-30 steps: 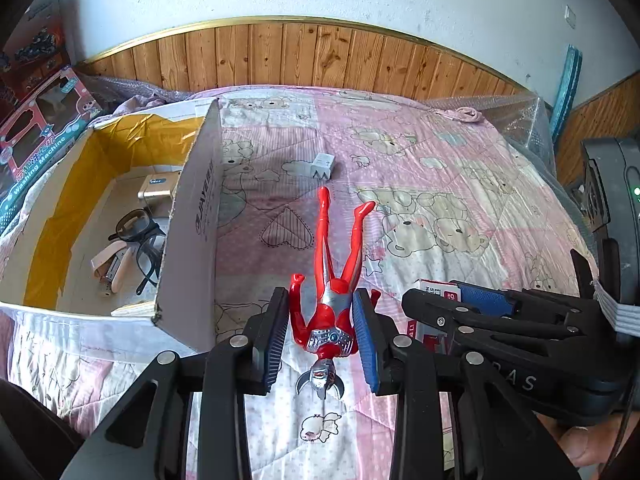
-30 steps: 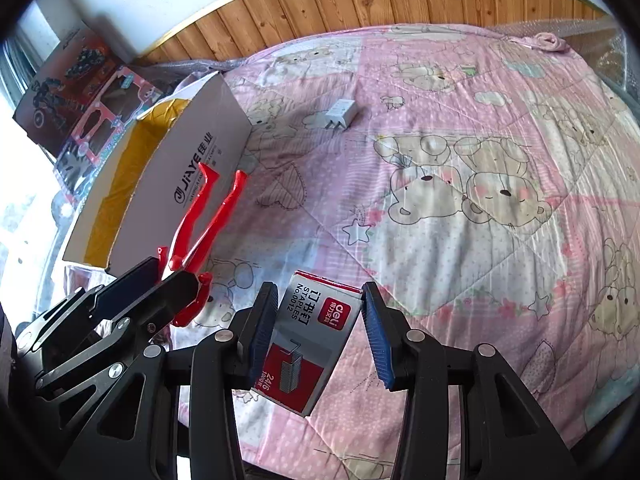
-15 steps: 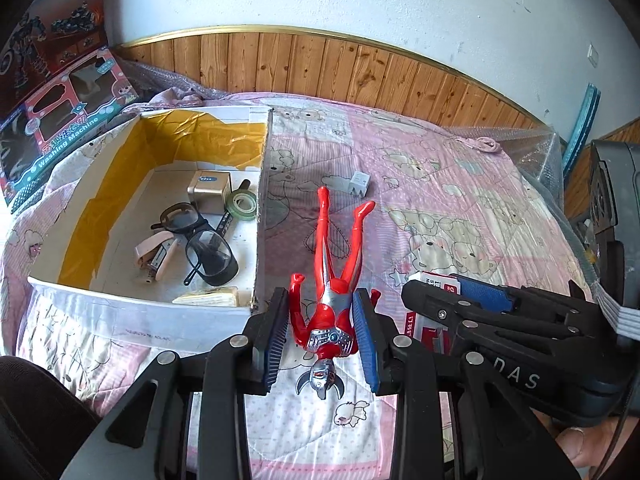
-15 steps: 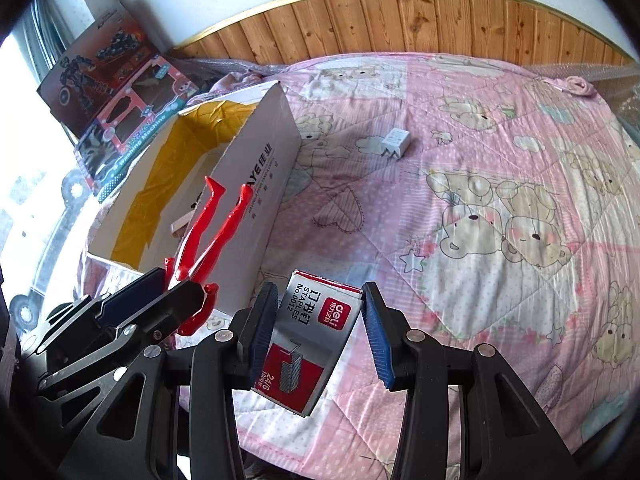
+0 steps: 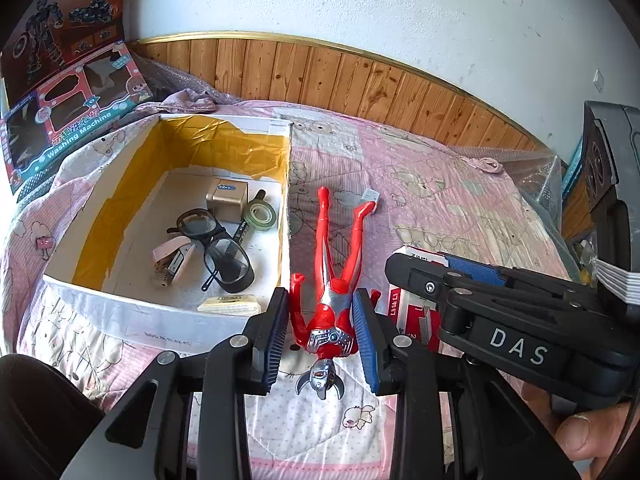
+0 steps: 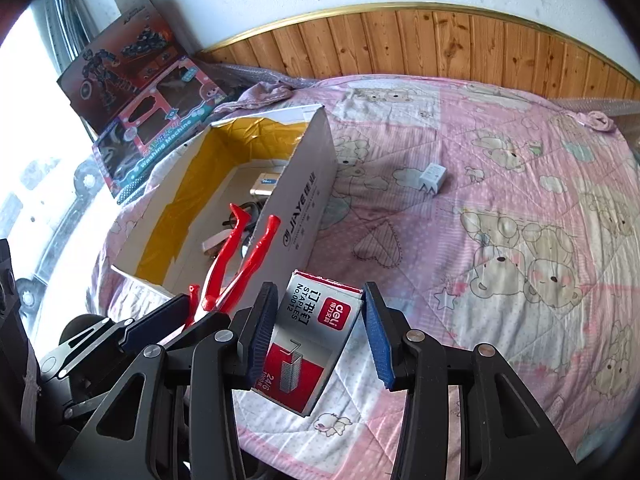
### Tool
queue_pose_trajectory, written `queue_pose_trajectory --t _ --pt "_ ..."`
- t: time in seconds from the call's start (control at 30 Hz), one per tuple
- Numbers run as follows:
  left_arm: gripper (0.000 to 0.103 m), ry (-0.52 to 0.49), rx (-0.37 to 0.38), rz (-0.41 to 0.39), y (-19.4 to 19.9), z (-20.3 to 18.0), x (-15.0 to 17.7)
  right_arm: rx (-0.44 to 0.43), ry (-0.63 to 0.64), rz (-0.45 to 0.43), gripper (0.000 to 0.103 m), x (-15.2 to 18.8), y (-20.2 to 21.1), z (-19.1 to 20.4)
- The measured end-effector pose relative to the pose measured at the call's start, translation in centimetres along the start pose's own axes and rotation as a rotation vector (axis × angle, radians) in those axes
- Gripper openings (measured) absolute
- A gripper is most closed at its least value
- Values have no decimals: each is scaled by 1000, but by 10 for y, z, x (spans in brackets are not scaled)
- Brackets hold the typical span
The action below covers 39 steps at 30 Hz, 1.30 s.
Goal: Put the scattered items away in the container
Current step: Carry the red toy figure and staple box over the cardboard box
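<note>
My left gripper (image 5: 321, 298) is shut on the torso of a red and silver toy figure (image 5: 338, 248), held in the air with its legs pointing away, just right of the cardboard box (image 5: 285, 184). The yellow-lined box holds glasses (image 5: 216, 248), a tape roll (image 5: 260, 216), a gold case (image 5: 227, 198) and other small items. My right gripper (image 6: 320, 292) is shut on a red and grey staples box (image 6: 316, 336) above the pink quilt. In the right wrist view the figure's legs (image 6: 240, 256) overlap the cardboard box's near wall (image 6: 304, 208). A white charger (image 6: 432, 176) lies on the quilt.
Toy packages (image 5: 68, 120) lean against the wall left of the cardboard box. Wood panelling (image 5: 360, 84) runs behind the bed. Bubble wrap (image 5: 536, 176) and a black device (image 5: 608, 168) sit at the right. A person's thumb (image 5: 576, 436) shows at the lower right.
Both grippers have risen and shifted left toward the cardboard box with their loads held the same way. The inside of the box now shows much more fully.
</note>
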<state>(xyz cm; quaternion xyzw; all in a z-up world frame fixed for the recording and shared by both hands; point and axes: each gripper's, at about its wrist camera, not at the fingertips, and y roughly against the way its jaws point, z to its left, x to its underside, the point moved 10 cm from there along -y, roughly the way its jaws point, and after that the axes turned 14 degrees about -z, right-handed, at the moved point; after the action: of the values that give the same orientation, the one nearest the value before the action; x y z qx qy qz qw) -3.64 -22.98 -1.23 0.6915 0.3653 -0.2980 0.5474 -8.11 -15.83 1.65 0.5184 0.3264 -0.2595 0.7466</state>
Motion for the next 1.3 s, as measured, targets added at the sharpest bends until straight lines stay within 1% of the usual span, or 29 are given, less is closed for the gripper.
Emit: queue_pose_trajectory --t 0.13,0.33,0.67,0.83,1.3 --pt "34 25 -16 -5 2 14 -6 -20 14 -3 45 -7 -4 14" --pt "34 65 -61 -22 3 44 -19 -45 38 -6 45 -17 -12 31" --pt "34 84 -170 17 -7 91 -30 -76 84 7 45 -24 -28 59" --pt "34 104 -209 35 -12 115 -32 -91 122 9 45 -29 -36 76" --pt "34 126 -242 37 -23 155 -50 -124 213 26 45 -41 -69 119"
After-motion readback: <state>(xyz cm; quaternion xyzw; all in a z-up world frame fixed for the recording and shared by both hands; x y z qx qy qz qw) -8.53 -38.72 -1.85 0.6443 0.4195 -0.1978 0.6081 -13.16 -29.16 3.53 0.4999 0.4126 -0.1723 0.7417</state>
